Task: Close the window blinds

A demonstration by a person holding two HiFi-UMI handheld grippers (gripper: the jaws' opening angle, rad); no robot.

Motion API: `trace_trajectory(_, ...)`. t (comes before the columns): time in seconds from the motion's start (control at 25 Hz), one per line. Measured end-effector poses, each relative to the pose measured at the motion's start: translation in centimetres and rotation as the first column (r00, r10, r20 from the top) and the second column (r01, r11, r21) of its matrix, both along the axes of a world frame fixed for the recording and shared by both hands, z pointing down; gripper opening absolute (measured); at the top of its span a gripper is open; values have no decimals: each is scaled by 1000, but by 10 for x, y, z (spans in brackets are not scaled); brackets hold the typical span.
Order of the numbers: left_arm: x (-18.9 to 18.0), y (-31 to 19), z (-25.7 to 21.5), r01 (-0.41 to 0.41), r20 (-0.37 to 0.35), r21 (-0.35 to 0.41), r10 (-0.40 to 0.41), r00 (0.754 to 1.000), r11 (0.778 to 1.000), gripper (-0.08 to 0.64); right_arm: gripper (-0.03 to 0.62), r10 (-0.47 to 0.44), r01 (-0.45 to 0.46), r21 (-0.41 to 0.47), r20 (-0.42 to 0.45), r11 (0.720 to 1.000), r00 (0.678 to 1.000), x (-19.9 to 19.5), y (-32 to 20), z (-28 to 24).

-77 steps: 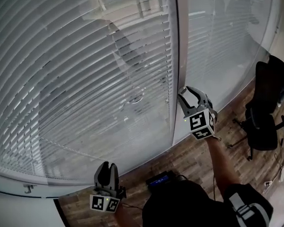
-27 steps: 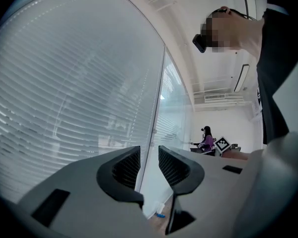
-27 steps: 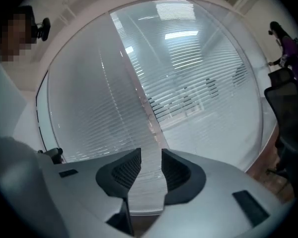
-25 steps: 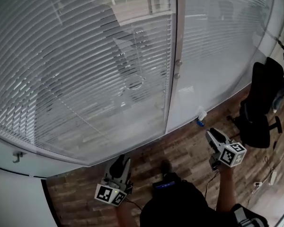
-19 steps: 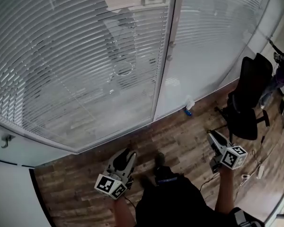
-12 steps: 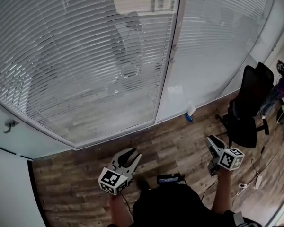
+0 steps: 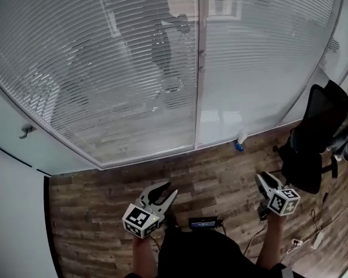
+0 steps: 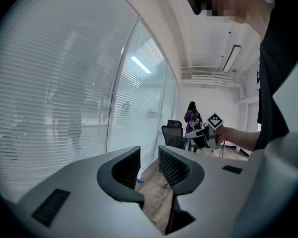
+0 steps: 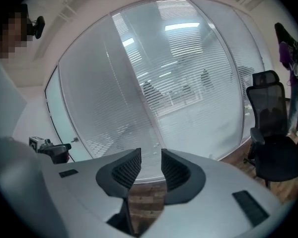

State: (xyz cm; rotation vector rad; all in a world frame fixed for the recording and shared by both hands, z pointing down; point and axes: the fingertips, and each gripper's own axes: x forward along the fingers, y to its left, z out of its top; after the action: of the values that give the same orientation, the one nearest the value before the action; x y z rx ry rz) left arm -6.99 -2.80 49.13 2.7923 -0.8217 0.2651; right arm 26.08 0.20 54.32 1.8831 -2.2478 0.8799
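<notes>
White slatted blinds hang behind a glass wall, one left panel (image 7: 104, 68) and one right panel (image 7: 261, 57), with a grey post (image 7: 198, 97) between them. Small knobs (image 7: 201, 54) sit on that post. Both grippers hang low over the wood floor, well away from the glass. My left gripper (image 7: 165, 189) is open and empty, as the left gripper view (image 8: 149, 155) confirms. My right gripper (image 7: 262, 179) also stands with its jaws apart and nothing between them (image 9: 151, 157). The blinds fill the background of the left gripper view (image 8: 64, 108) and the right gripper view (image 9: 188, 68).
A black office chair (image 7: 313, 138) stands at the right near the glass. A small blue and white object (image 7: 239, 142) lies at the foot of the right panel. Cables (image 7: 304, 242) trail on the floor at lower right. A hook (image 7: 26, 131) sticks out of the left wall.
My right gripper has come down from the post between the panels to waist height. The left jaws have spread apart. The view has drawn back from the glass.
</notes>
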Motion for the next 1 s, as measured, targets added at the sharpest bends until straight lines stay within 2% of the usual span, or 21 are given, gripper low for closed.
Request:
trace_trajectory(0.24,25,69,-2,31,99,19,-32,995,999,125,132,-97,99,-19,90,995,991,9,30,35)
trace_trajectory(0.44,20,113,-11,80,138,30,-84,987,996,126,132,-160,162,1,138,987,977,-4,51,40)
trace_trajectory(0.76,15,148,-29,66,132,80,-76,988,995,126,132,-160,157,29,154,987,975,-15,85,40)
trace_trajectory(1.0,13,182,-35,71,33,47,-72,997,996,126,132,-155,152,35,111,988,982,-20,128,31)
